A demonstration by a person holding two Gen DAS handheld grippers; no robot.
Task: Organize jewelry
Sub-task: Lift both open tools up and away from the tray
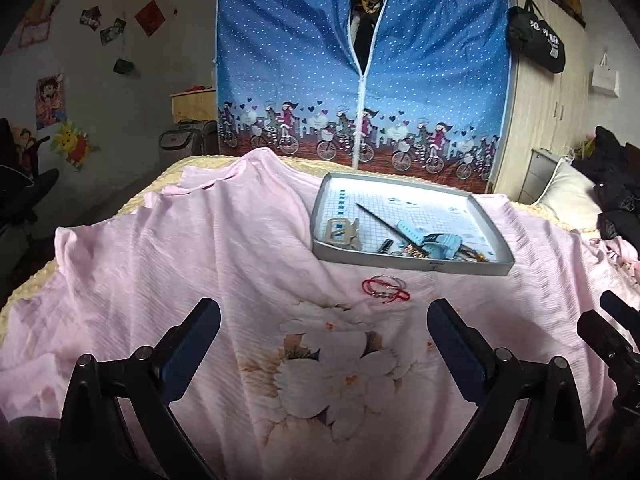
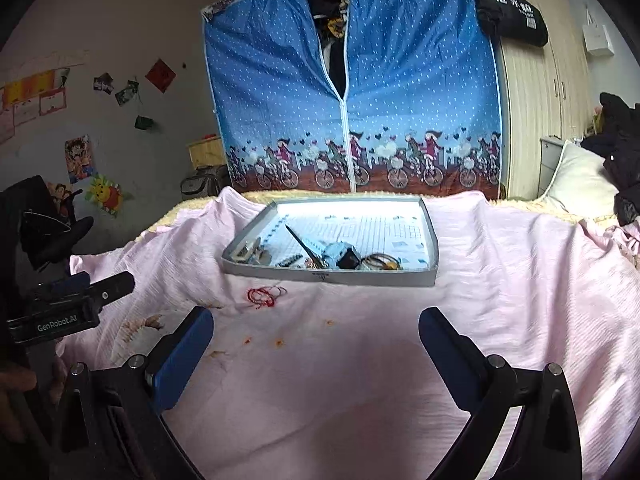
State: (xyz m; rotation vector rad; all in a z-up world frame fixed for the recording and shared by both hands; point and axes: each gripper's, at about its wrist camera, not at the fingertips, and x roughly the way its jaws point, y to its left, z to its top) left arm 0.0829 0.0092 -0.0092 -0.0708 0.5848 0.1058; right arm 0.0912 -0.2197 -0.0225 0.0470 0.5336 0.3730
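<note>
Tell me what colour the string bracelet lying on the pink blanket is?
Red. The tangled string bracelet shows best in the left wrist view, just before the shallow grey tray.

Both wrist views toward tray (image 1: 412, 258)

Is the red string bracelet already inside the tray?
No, the red string bracelet lies on the pink bedsheet just in front of the tray, outside its near wall.

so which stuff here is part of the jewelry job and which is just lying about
Job:
- red bracelets loose on the pink sheet
- tray with a blue watch, buckle and other pieces
- both grippers, left, right, open

Lying about:
- blue wardrobe
- pillow
- black bag
- wall stickers
</note>
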